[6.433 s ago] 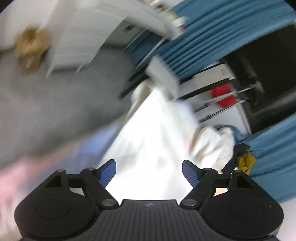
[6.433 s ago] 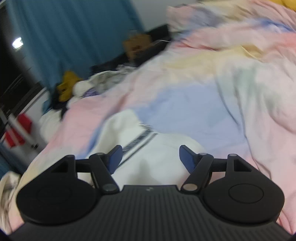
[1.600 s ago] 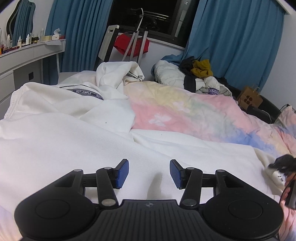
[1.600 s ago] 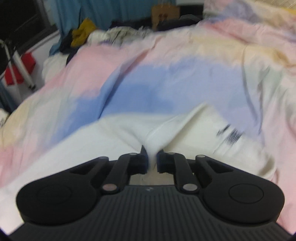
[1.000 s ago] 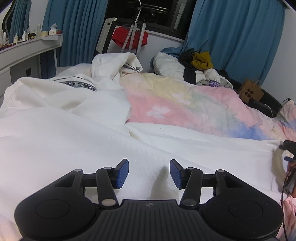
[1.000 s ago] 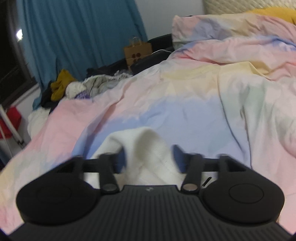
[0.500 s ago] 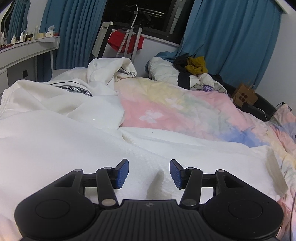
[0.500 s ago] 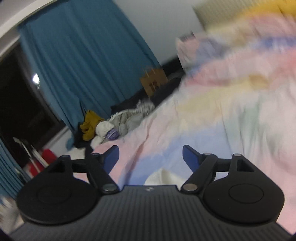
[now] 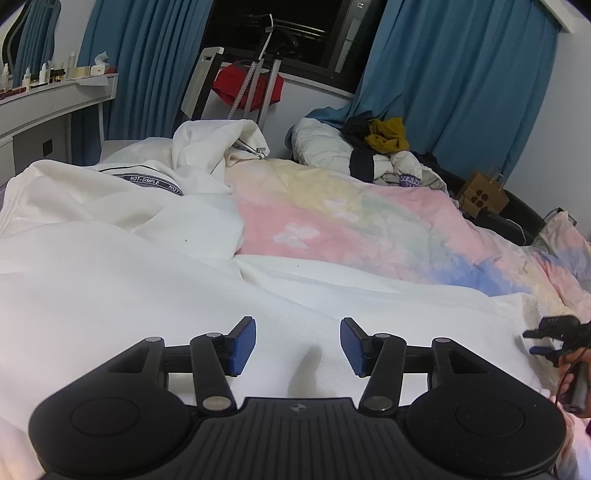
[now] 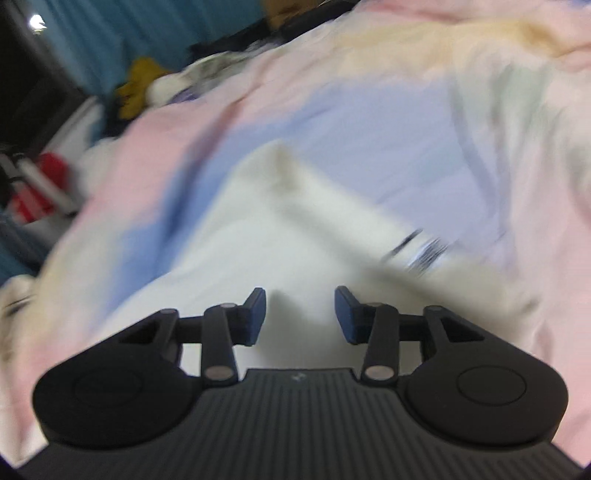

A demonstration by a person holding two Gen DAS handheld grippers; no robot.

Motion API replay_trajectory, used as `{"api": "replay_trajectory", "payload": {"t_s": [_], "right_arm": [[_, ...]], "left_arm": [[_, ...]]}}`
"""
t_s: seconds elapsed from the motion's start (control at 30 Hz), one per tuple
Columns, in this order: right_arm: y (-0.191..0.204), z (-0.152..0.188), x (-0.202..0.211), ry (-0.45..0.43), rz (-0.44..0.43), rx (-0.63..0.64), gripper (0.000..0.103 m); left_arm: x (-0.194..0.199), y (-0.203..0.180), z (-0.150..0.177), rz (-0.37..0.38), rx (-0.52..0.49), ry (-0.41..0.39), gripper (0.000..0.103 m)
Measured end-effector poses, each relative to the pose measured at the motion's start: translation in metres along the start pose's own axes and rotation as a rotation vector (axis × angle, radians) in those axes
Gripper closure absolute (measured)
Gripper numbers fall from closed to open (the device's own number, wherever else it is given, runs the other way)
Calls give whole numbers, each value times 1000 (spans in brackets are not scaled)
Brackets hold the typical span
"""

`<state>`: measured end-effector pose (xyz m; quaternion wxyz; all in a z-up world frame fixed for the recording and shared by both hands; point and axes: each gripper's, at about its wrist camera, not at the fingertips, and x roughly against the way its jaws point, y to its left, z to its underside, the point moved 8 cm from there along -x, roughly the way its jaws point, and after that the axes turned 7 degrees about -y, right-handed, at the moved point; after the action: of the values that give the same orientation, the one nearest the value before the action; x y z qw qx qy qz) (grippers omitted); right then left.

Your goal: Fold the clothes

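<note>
Ribbed white garment (image 9: 155, 291), rumpled pastel duvet (image 9: 362, 229), blue drapes (image 9: 458, 74)

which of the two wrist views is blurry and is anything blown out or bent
Right wrist view: motion-smeared bedspread and white garment; only the right gripper is sharp. Left wrist view: sharp, garment nearly overexposed, curtains bowed by fisheye, window black.

White garment (image 9: 129, 280) – soft cloth with a fine ribbed, matt weave. Pastel duvet (image 9: 354, 229) at one o'clock beyond it – thin, creased, matt cloth. Curtains (image 9: 461, 81) – heavy matt fabric. Left gripper (image 9: 297, 345) – matt black plastic, blue ridged rubbery pads, ribbed body
</note>
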<state>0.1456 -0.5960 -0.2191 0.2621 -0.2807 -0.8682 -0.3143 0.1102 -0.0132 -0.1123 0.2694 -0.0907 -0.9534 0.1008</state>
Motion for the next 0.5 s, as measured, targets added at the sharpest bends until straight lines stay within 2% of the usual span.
{"api": "replay_trajectory", "payload": {"t_s": [0.07,0.13,0.23,0.37,0.5], "right_arm": [[-18,-10,-3,-57,48,-61,77],[-28,-16,1,-123,90,-90,77],[-30,-25,16,-206,183,-53,72],[-2,-25,52,-238,78,-38,72],[54,-15,91,-234,-101,9,72]], "left_arm": [[-3,1,1,-6,-6,5,49],[-7,2,3,-11,-11,15,49],[-15,4,5,-21,-17,32,48],[-27,4,-5,-45,-66,11,42],[-54,-4,-42,-90,-210,-29,39]]}}
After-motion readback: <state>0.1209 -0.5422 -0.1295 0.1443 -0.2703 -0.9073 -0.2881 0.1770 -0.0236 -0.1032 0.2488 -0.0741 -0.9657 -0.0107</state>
